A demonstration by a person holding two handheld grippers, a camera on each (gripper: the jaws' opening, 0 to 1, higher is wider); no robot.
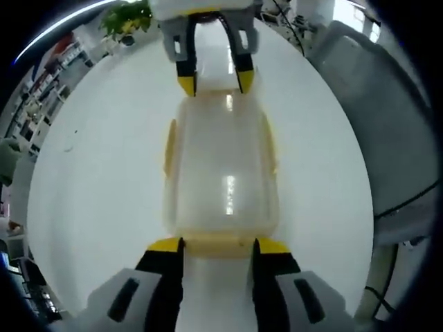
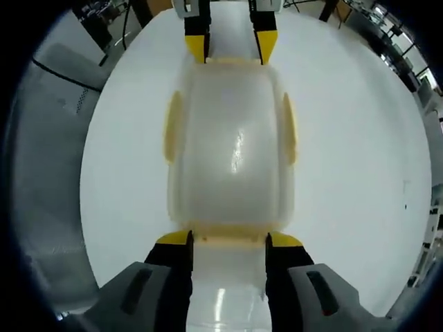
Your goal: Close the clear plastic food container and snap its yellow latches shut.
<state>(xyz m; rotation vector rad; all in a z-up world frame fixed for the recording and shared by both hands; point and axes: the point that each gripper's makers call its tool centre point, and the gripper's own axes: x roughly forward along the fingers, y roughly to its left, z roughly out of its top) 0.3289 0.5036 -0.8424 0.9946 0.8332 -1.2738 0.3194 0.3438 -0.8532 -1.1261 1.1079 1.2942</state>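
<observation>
In the left gripper view my left claw (image 1: 211,247) rises from the bottom edge, its two yellow-tipped jaws spread and set at the near end of the clear plastic food container (image 1: 221,162). The tips sit just at the near yellow latch (image 1: 216,245), one on either side of it; whether they press it I cannot tell. The container lies flat on the white counter (image 1: 104,152) with its lid on, running away from me lengthwise. A yellow latch shows along each long side, the one on the view's left (image 1: 169,145) and the one on the view's right (image 1: 270,145) both lying against the wall. At the far end my right claw (image 1: 215,83) comes in from the top, jaws parted, yellow tips touching the far rim of the container. Beyond it stands a green plant (image 1: 128,17), and a grey chair (image 1: 387,124) sits beside the counter.

In the right gripper view my right claw (image 2: 228,240) rises from below, jaws spread, tips at the nearest end latch (image 2: 228,235) of the same container (image 2: 232,152). Side latches (image 2: 173,128) and (image 2: 289,128) lie flush against the walls. At the far end the left claw (image 2: 230,47) meets the rim, jaws apart. The counter (image 2: 346,138) spreads white around it, with a grey chair (image 2: 48,138) alongside.
</observation>
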